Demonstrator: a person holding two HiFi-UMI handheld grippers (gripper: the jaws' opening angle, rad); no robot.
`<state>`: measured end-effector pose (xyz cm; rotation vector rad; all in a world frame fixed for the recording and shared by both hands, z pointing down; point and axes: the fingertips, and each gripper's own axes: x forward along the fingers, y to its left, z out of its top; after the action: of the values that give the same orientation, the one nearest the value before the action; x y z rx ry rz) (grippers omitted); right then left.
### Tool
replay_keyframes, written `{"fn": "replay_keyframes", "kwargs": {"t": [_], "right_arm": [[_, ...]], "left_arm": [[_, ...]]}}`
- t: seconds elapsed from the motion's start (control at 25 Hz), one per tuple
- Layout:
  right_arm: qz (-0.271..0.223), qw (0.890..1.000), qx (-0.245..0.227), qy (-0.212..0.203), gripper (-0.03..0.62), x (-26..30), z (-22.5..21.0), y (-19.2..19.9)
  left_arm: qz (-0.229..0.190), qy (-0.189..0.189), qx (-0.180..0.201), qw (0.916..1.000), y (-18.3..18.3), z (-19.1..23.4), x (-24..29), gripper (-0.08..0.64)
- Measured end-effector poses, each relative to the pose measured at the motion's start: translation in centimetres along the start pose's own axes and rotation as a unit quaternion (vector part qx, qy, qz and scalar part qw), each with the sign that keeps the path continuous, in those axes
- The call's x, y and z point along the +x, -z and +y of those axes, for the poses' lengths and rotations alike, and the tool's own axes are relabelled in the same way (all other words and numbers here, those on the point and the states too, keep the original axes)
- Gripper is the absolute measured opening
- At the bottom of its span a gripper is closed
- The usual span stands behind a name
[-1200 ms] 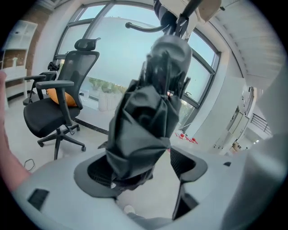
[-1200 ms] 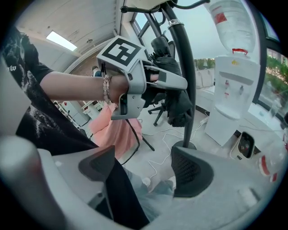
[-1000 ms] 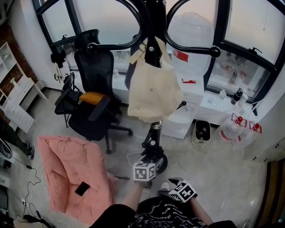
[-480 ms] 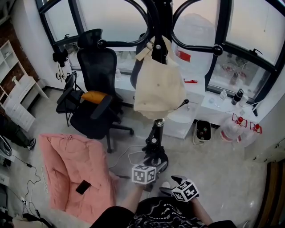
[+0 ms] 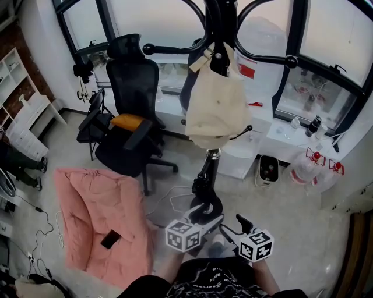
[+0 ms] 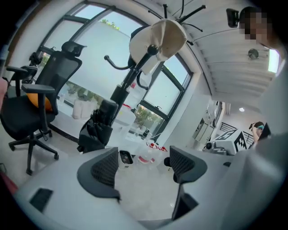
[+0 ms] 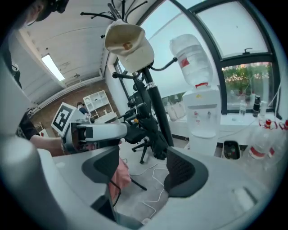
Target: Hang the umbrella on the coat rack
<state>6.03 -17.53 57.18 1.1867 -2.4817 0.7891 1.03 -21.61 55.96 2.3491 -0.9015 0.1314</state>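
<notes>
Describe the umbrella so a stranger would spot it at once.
Find the tall black coat rack before the windows, a cream bag hanging high on it. Follow its pole down: the umbrella is the folded black bundle low against the pole, the only creased fabric on that smooth shaft.

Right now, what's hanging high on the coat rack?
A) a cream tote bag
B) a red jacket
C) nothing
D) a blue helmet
A: a cream tote bag hangs by its straps from the upper part of the black coat rack, in front of the window.
</notes>
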Motion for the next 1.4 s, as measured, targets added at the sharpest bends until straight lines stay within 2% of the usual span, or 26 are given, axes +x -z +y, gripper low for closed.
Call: {"fn": "replay_keyframes", "kwargs": {"t": [0.2,0.36,0.44,0.6,0.72,0.76,1.0,1.24,1.4], "right_arm": [[-0.051,0.998,-0.027,0.019,0.280,-1.1,1.7,-2.9],[-0.066,0.997,-0.041,0.028,0.275,-1.5,3.2,-3.4],[-0.070,0.996,-0.048,0.030,0.254,-1.6,4.1,-3.3],[-0.094,0.994,-0.046,0.024,0.214,-2.0,6.0,-3.7],[-0.109,0.993,-0.048,0.021,0.185,-2.3,7.3,-3.7],[-0.111,0.992,-0.051,0.022,0.170,-2.3,7.6,-3.7],[-0.113,0.991,-0.063,0.035,0.110,-2.7,8.4,-3.0],[-0.109,0.988,-0.087,0.066,0.005,-3.0,8.8,-2.6],[-0.096,0.987,-0.105,0.069,0.005,-2.6,9.4,-2.1]], "left_arm": [[-0.049,-0.007,0.021,0.9985,-2.2,-1.9,-3.1,0.364],[-0.068,-0.015,0.050,0.9963,-2.6,-3.1,-5.3,0.341],[-0.079,-0.026,0.057,0.9949,-2.6,-3.3,-6.3,0.278],[-0.095,-0.034,0.056,0.9933,-2.1,-3.8,-7.7,0.214],[-0.102,-0.048,0.063,0.9916,-1.5,-3.8,-8.6,0.054],[-0.101,-0.049,0.062,0.9917,-1.3,-3.9,-8.7,0.037],[-0.100,-0.046,0.057,0.9923,-0.6,-4.3,-9.0,0.011],[-0.088,-0.073,0.056,0.9919,-0.2,-3.8,-9.4,0.011],[-0.084,-0.092,0.061,0.9903,-0.2,-3.8,-9.5,0.011]]}}
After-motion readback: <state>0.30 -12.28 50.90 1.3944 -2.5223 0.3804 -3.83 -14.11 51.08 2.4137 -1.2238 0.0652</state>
